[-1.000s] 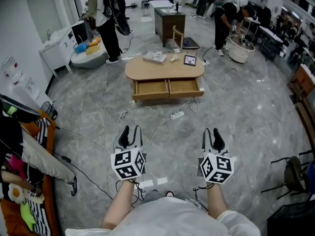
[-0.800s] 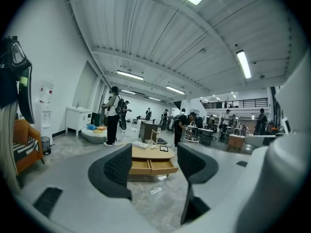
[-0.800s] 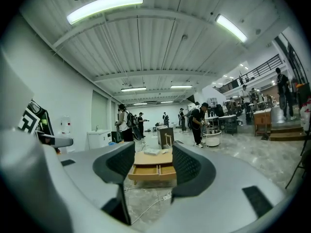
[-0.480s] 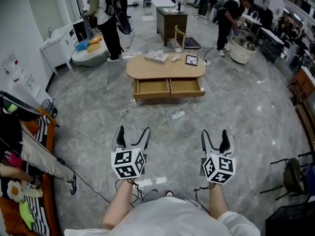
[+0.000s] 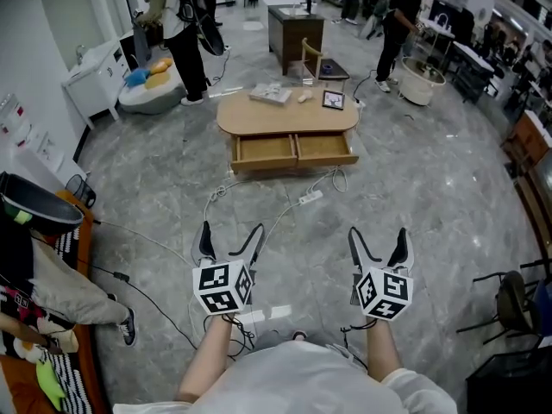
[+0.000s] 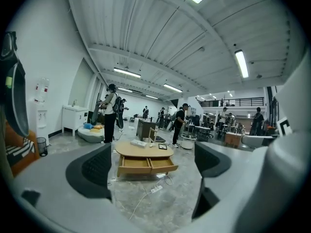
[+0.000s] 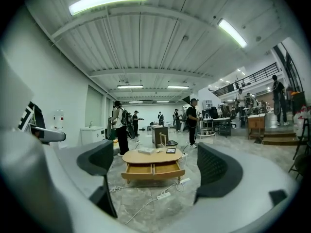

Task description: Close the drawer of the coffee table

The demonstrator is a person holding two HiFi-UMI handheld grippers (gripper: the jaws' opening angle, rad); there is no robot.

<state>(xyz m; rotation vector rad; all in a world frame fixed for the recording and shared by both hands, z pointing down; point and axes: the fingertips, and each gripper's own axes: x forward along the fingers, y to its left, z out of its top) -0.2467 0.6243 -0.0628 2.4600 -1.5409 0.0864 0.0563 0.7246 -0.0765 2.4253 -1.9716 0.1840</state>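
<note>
Drawers (image 5: 293, 149) of the oval coffee table (image 5: 285, 117) stand pulled out past its front edge, well ahead of me. Open grey floor (image 5: 423, 188) lies between, crossed by a power strip (image 5: 309, 199) and its cables. My left gripper (image 5: 231, 231) and right gripper (image 5: 378, 234) have just been spreading their jaws, both empty.

oval wooden coffee table (image 5: 287, 117); both its drawers (image 5: 294, 149) pulled open

No legible text, label or number anywhere.
</note>
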